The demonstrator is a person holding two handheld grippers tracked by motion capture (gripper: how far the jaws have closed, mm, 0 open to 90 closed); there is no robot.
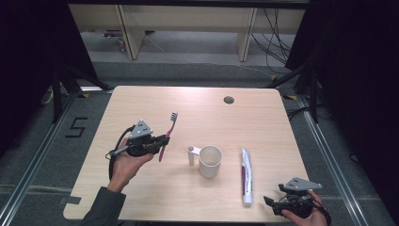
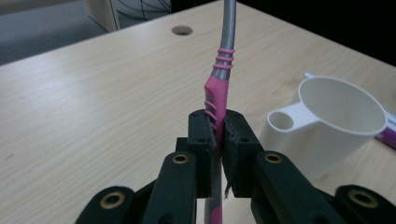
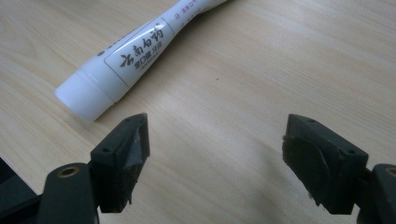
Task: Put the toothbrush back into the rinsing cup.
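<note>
Right hand-held gripper [image 1: 269, 201] sits at the near right corner of the tabletop [image 1: 141, 197], jaws wide apart, nothing between them. Toothpaste tube [image 1: 246, 176] lies flat just beyond it, cap end nearest; risk: a sloppy approach nudges the cap and the tube rolls or skids off the near edge.

Left hand-held gripper [image 1: 165, 140] is clamped on the toothbrush [image 2: 218, 93] low on the handle, lifted off the tabletop, left of the cup [image 1: 210, 161]. Grip is narrow and well below the head, so the brush may pivot in the pads. Going into the cup, the handle end could catch the rim and tip it; looks like light plastic.

Toothbrush: pink grip with ribs, grey neck, bristle head pointing away.
</note>
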